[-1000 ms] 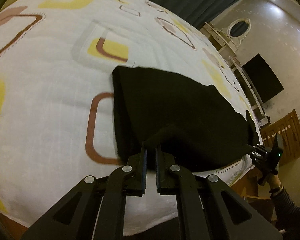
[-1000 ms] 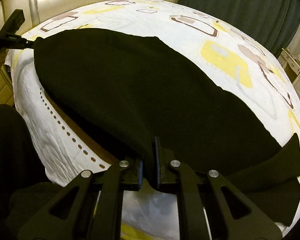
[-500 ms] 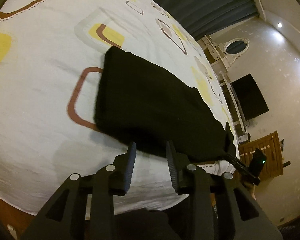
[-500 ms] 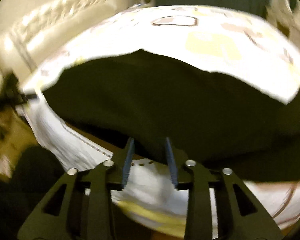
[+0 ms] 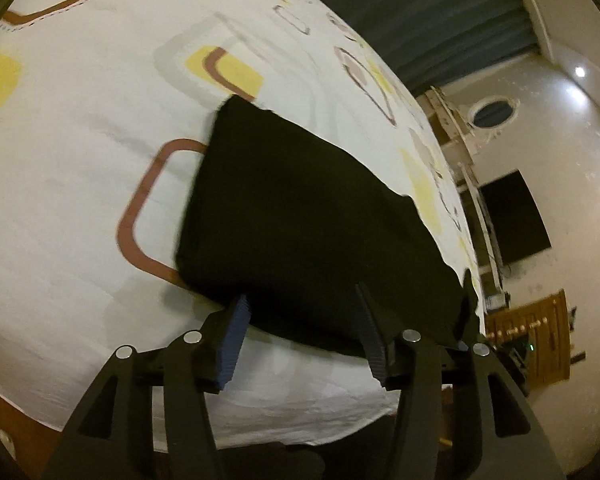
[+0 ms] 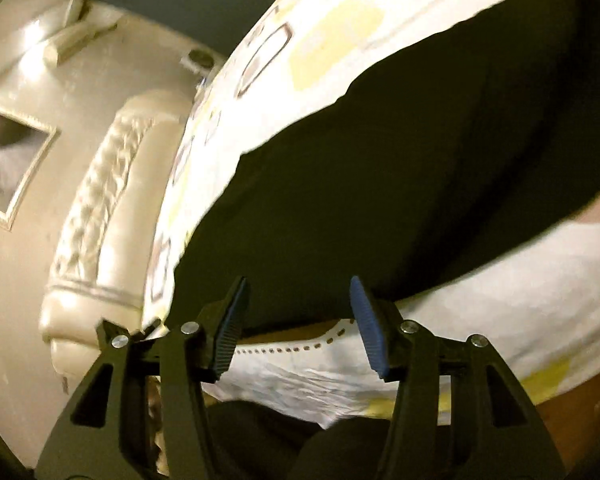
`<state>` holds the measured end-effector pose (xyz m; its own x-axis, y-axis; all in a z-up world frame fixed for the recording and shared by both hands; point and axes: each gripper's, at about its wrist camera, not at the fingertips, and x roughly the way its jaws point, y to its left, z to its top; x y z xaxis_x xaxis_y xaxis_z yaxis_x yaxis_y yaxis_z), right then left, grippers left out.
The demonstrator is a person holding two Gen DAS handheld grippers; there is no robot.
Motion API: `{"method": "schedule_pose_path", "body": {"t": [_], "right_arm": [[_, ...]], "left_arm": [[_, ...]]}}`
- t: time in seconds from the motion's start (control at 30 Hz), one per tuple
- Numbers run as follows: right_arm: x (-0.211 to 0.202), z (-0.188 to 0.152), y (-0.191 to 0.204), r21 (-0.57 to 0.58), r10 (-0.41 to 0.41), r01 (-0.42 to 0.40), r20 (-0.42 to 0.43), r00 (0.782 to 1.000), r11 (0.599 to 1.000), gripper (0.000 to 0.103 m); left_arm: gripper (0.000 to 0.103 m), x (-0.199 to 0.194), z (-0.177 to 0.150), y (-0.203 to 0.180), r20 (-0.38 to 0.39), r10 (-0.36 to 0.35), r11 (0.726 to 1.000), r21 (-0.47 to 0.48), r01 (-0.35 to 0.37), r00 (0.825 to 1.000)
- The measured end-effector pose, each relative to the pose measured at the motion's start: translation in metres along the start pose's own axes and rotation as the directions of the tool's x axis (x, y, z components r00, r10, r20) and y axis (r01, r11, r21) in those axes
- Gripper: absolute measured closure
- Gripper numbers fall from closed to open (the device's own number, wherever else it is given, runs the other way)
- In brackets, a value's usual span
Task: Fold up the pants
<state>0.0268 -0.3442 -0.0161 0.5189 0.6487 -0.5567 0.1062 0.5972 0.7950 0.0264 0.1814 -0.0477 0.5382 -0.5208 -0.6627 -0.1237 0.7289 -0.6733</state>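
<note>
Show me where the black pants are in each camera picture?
Left wrist view: the black pants lie mid-picture on the bed, just beyond the left gripper.
Right wrist view: the pants fill the middle and upper right, beyond the right gripper.
Shared landmark: the white bedsheet with yellow and brown squares.

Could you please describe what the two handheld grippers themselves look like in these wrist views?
Both match: the left gripper and right gripper have black angular frames with triangular cut-outs and round silver bolt heads. Each finger ends in a blue ribbed pad. No cables, markings or sleeves are visible.
</note>
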Motion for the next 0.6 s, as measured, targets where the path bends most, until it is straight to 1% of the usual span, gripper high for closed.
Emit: {"method": "schedule_pose_path", "body": {"t": [0.03, 0.1, 0.17, 0.2, 0.23, 0.27, 0.3, 0.33, 0.4, 0.43, 0.47, 0.5, 0.57, 0.6], "right_arm": [[-0.003, -0.001, 0.001, 0.015, -0.012, 0.011, 0.017, 1.0, 1.0, 0.051], [-0.01, -0.001, 0.001, 0.022, -0.054, 0.053, 0.05, 0.997, 0.998, 0.051], [-0.019, 0.005, -0.003, 0.03, -0.096, 0.094, 0.094, 0.991, 0.995, 0.051], [-0.024, 0.011, -0.007, 0.033, -0.125, 0.122, 0.112, 0.986, 0.992, 0.051], [-0.03, 0.018, -0.011, 0.038, -0.154, 0.15, 0.132, 0.979, 0.988, 0.051], [-0.038, 0.027, -0.016, 0.047, -0.192, 0.186, 0.161, 0.968, 0.981, 0.051], [-0.046, 0.036, -0.02, 0.055, -0.223, 0.216, 0.186, 0.957, 0.975, 0.051], [-0.053, 0.047, -0.024, 0.06, -0.252, 0.245, 0.209, 0.945, 0.968, 0.051], [-0.072, 0.078, -0.03, 0.068, -0.339, 0.333, 0.272, 0.901, 0.94, 0.051], [-0.076, 0.09, -0.031, 0.059, -0.37, 0.37, 0.29, 0.883, 0.927, 0.051], [-0.083, 0.11, -0.031, 0.049, -0.418, 0.425, 0.312, 0.853, 0.904, 0.051], [-0.088, 0.126, -0.032, 0.05, -0.447, 0.457, 0.326, 0.833, 0.888, 0.051], [-0.088, 0.167, -0.037, 0.053, -0.499, 0.509, 0.303, 0.812, 0.859, 0.05], [-0.087, 0.185, -0.041, 0.063, -0.531, 0.539, 0.302, 0.792, 0.84, 0.05]], "left_arm": [[0.051, 0.002, 0.002, 0.006, 0.006, 0.029, 0.999, -0.021, -0.028, 1.0], [0.052, 0.006, 0.004, 0.016, -0.003, 0.053, 0.997, -0.052, -0.053, 0.999], [0.059, 0.011, 0.005, 0.024, -0.017, 0.061, 0.994, -0.089, -0.062, 0.998], [0.066, 0.011, 0.006, 0.025, -0.016, 0.07, 0.993, -0.091, -0.071, 0.997], [0.075, 0.011, 0.005, 0.023, -0.015, 0.096, 0.992, -0.077, -0.097, 0.995], [0.08, 0.011, 0.005, 0.021, -0.014, 0.125, 0.99, -0.059, -0.126, 0.992], [0.081, 0.012, 0.004, 0.019, -0.014, 0.146, 0.988, -0.037, -0.147, 0.989], [0.082, 0.012, 0.003, 0.016, -0.008, 0.165, 0.986, -0.011, -0.165, 0.986], [0.083, 0.012, 0.002, 0.01, 0.001, 0.197, 0.98, 0.026, -0.197, 0.98], [0.084, 0.013, 0.002, 0.006, 0.004, 0.219, 0.975, 0.048, -0.218, 0.976], [0.084, 0.013, 0.001, 0.003, 0.007, 0.236, 0.97, 0.065, -0.236, 0.972], [0.084, 0.013, 0.001, 0.0, 0.009, 0.252, 0.964, 0.082, -0.252, 0.968], [0.084, 0.011, 0.001, -0.01, 0.018, 0.284, 0.951, 0.126, -0.284, 0.959], [0.084, 0.009, 0.0, -0.013, 0.022, 0.291, 0.946, 0.14, -0.291, 0.957]]}}
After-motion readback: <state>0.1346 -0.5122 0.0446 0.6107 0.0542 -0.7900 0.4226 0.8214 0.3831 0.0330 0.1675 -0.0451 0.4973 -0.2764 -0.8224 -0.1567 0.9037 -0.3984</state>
